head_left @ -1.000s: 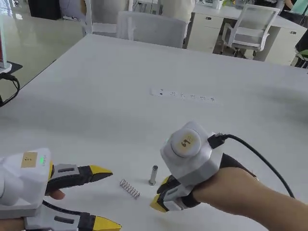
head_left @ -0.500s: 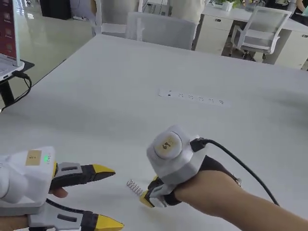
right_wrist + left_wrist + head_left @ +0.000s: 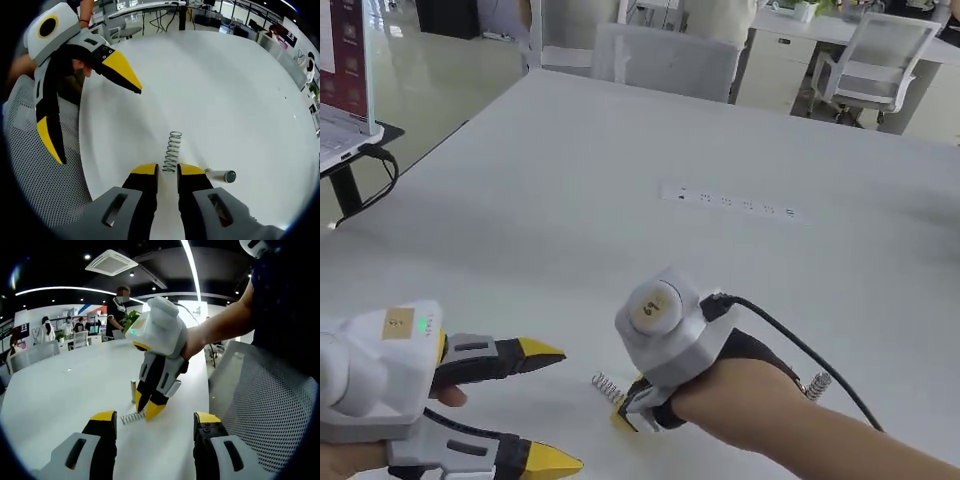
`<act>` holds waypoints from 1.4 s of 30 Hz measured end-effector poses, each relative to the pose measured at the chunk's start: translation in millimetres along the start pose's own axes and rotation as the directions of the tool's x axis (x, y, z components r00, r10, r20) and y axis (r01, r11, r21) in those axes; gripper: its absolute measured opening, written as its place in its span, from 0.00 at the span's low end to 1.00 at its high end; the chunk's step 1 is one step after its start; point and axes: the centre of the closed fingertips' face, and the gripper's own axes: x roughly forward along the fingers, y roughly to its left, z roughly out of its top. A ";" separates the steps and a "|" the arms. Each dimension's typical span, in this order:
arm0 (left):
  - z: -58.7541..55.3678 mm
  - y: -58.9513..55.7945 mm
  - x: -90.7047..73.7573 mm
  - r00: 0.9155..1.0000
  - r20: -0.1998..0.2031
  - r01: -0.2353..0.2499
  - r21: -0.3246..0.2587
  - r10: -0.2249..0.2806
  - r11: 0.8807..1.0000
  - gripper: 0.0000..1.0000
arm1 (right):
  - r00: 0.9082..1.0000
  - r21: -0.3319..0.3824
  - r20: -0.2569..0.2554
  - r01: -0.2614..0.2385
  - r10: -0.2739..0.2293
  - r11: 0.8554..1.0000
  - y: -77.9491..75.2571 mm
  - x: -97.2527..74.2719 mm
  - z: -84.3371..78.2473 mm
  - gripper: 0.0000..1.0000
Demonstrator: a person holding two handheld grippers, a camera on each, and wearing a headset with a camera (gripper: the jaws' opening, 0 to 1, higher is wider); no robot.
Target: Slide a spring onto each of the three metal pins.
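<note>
On the white bench (image 3: 570, 180), the right gripper (image 3: 623, 417) is down at the surface with its tips at 1 end of a spring (image 3: 605, 385) that lies flat. In the right gripper view its fingers (image 3: 145, 170) stand only a narrow gap apart, with the near end of the spring (image 3: 172, 150) inside that gap; whether the spring is actually clamped cannot be told. A metal pin (image 3: 133, 390) stands upright on the bench just beyond the spring in the left gripper view, close to the right gripper's tips; no spring is on it. The left gripper (image 3: 552, 407) is held near the bench edge, to the left of the spring and apart from it. Its fingers (image 3: 104, 417) are spread wide and hold nothing. A second spring (image 3: 817, 383) lies on the bench just beside the person's right forearm, on the far side from the first. A power strip (image 3: 725, 200) lies farther back on the bench, well apart from the work. A grey chair (image 3: 665, 62) stands at the far edge.
</note>
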 end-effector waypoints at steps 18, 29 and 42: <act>-3.7 -0.4 6.3 1.000 -0.018 0.020 0.017 -0.019 1.000 0.57 | 0.999 -0.041 0.007 -0.039 0.040 0.998 17.7 -20.4 -7.2 0.08; -5.4 -8.8 13.5 0.997 -0.039 0.064 0.051 -0.062 0.997 0.48 | 0.992 -0.123 0.034 -0.120 0.125 0.985 43.0 -60.3 -3.3 0.08; 5.9 -27.3 20.2 0.990 -0.024 0.141 0.114 -0.139 0.983 0.18 | 0.988 -0.236 0.007 -0.146 0.152 0.961 56.6 -83.8 -0.2 0.08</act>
